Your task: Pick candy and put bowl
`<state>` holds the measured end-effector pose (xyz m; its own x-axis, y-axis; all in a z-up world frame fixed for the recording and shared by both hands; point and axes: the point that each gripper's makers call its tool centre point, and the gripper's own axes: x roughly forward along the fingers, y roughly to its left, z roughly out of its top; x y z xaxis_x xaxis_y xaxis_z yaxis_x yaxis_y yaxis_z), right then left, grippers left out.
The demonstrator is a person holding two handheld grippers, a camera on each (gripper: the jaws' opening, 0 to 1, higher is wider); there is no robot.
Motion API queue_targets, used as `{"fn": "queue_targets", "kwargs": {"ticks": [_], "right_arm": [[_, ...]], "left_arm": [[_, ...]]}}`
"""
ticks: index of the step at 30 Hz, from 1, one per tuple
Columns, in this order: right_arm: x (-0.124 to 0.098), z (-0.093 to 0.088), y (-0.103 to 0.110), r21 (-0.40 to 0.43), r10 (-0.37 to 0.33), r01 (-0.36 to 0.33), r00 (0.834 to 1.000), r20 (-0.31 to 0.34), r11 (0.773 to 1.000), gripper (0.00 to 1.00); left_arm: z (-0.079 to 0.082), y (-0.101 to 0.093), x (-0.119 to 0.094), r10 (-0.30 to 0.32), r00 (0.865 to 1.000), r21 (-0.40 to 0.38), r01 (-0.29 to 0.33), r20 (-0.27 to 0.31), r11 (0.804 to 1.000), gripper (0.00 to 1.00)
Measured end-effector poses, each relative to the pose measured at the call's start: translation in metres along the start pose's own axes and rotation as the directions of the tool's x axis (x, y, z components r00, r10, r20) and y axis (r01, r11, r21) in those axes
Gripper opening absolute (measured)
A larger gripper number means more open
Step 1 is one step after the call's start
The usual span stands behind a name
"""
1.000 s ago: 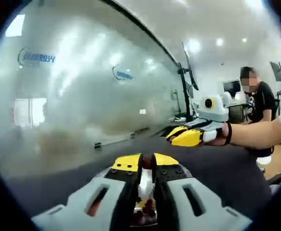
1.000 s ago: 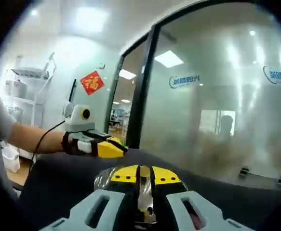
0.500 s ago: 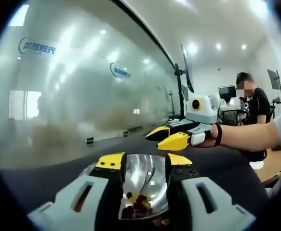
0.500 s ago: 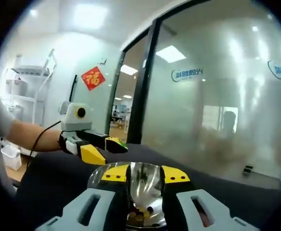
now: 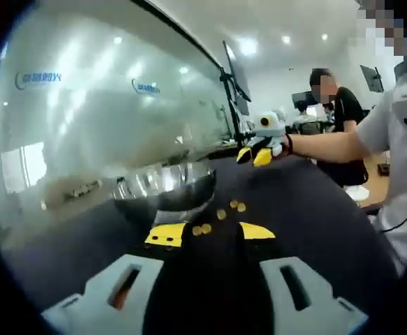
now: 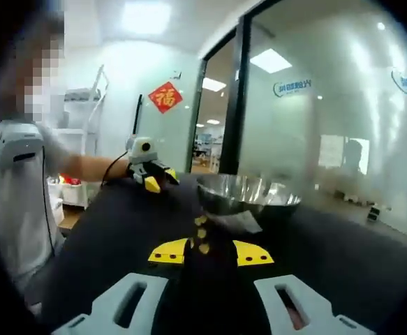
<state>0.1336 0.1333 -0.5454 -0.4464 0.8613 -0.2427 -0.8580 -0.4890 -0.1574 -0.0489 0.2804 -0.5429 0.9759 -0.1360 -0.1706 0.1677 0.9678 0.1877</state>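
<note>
The left gripper (image 5: 210, 234) sat at the bottom centre of its view with the jaws spread wide and nothing between them. A second earlier they had been pinched together on a candy, and half a second earlier they had opened right over the bowl. The right gripper (image 6: 210, 252), low in its own view, showed the same change: jaws apart and empty, where they had been closed a second before.

Both had since drawn back. The steel bowl (image 5: 165, 187), which had been directly under the jaws, now stood further off, left of centre in the left gripper view and right of centre (image 6: 248, 194) in the right gripper view. It rested on the dark table (image 5: 308, 209), seen from too low an angle to show its contents.

Between each gripper and the bowl lay a short scatter of loose gold candies (image 5: 217, 215), also visible at centre (image 6: 201, 234) in the right gripper view, on the table and not in the bowl.

A frosted glass wall (image 5: 84, 105) filled the left gripper view's upper left.

Judging by this, the drop was finished and both grippers were free for another pick, the loose candies being the likely next targets.
</note>
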Motion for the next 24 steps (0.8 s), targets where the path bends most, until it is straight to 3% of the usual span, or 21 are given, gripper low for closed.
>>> {"fn": "queue_targets", "kwargs": {"ticks": [2,5,6,9,14,24], "right_arm": [[-0.003,-0.016,-0.002,0.039,-0.008,0.01,0.999,-0.033,0.999,0.18],[0.004,-0.032,-0.01,0.056,-0.019,0.023,0.997,-0.078,0.998,0.18],[0.008,-0.034,-0.011,0.057,-0.013,0.019,0.996,-0.089,0.998,0.18],[0.024,-0.036,-0.011,0.053,0.025,-0.019,0.993,-0.117,0.998,0.18],[0.052,-0.028,-0.01,0.065,0.072,-0.066,0.992,-0.105,0.996,0.18],[0.077,-0.022,-0.007,0.062,0.147,-0.142,0.985,-0.093,0.988,0.14]], "left_arm": [[-0.017,-0.002,0.002,-0.03,0.998,-0.011,0.029,-0.047,1.0,0.2],[-0.029,0.001,0.018,-0.032,0.994,0.047,0.038,-0.107,0.998,0.2],[-0.022,0.002,0.027,-0.039,0.996,0.025,0.041,-0.077,0.999,0.2],[-0.023,0.006,0.043,-0.056,0.995,-0.01,0.055,-0.088,0.998,0.2],[-0.022,0.012,0.069,-0.073,0.994,-0.028,0.071,-0.082,0.997,0.2],[-0.02,0.018,0.086,-0.148,0.987,-0.01,0.148,-0.066,0.989,0.2]]}}
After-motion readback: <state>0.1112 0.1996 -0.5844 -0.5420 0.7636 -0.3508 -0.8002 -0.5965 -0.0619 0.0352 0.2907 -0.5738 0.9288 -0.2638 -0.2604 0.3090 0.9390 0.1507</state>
